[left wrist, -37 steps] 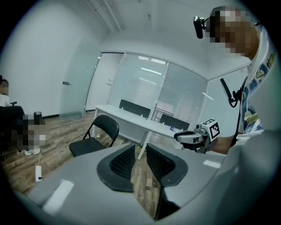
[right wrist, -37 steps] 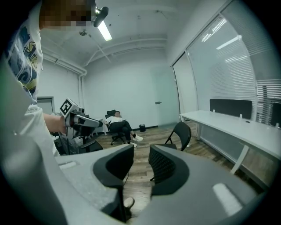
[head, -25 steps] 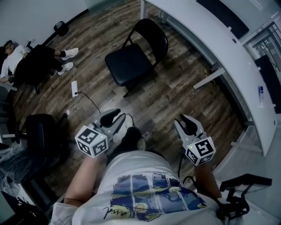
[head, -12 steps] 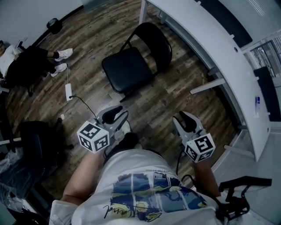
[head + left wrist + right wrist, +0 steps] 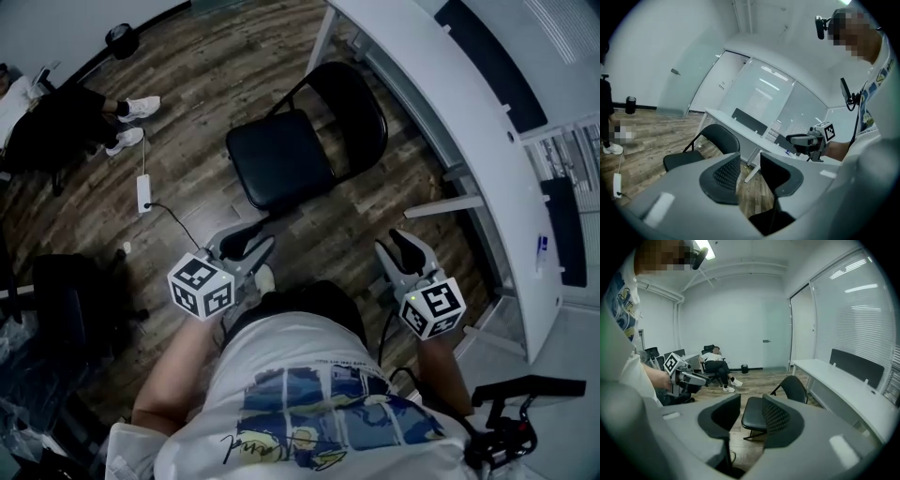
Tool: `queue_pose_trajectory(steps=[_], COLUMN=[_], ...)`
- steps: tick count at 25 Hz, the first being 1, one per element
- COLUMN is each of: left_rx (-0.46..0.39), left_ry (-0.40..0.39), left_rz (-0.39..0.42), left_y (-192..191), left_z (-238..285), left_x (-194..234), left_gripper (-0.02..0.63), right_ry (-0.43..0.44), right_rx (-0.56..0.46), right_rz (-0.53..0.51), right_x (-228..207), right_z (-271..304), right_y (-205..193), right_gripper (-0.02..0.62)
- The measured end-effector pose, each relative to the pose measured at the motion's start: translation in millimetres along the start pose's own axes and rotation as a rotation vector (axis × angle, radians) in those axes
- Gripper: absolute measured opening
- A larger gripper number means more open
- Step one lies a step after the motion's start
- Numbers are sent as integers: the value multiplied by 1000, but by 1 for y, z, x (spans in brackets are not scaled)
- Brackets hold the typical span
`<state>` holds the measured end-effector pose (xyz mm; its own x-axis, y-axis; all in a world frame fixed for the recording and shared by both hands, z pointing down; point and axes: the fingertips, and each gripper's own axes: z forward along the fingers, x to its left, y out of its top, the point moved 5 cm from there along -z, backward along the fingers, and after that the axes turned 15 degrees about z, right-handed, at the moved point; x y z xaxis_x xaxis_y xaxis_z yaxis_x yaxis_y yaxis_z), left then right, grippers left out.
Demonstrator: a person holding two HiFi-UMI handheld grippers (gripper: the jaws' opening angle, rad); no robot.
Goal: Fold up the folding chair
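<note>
A black folding chair (image 5: 281, 167) stands unfolded on the wood floor, its backrest (image 5: 364, 124) toward the white desk. It also shows in the left gripper view (image 5: 715, 139) and in the right gripper view (image 5: 753, 412). Both grippers are short of the chair and touch nothing. My left gripper (image 5: 247, 244) points at the seat's near edge; its jaws (image 5: 750, 162) are opening with nothing between them. My right gripper (image 5: 405, 251) hangs to the right of the seat, below the backrest in the head view. Its jaws (image 5: 751, 405) are opening too, with only air between them.
A long white desk (image 5: 450, 103) runs along the right, its legs close behind the chair. A power strip with a cable (image 5: 144, 193) lies on the floor at the left. A seated person (image 5: 66, 131) and a black office chair (image 5: 80, 295) are further left.
Both grippers have moved forward with the person toward the folding chair, which now lies closer in the head view. Both pairs of jaws stand a little wider.
</note>
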<state>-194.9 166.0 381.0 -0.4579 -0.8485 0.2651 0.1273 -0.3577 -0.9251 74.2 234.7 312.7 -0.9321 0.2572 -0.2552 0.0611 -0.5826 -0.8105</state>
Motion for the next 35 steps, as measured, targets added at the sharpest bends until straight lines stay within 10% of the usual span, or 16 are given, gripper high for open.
queue_pose_trajectory(steps=[15,35], left_rx=[46,202], left_ry=[132,256], left_rz=[-91,-262], left_y=[-31,-94], left_z=[20,147], left_x=[52,154], left_gripper=[167,206], right_ry=[58,-51], right_rx=[70,293], right_rz=[-48,2], right_x=[-62,-270], right_z=[79,234], right_y=[36,50], right_gripper=[133,178])
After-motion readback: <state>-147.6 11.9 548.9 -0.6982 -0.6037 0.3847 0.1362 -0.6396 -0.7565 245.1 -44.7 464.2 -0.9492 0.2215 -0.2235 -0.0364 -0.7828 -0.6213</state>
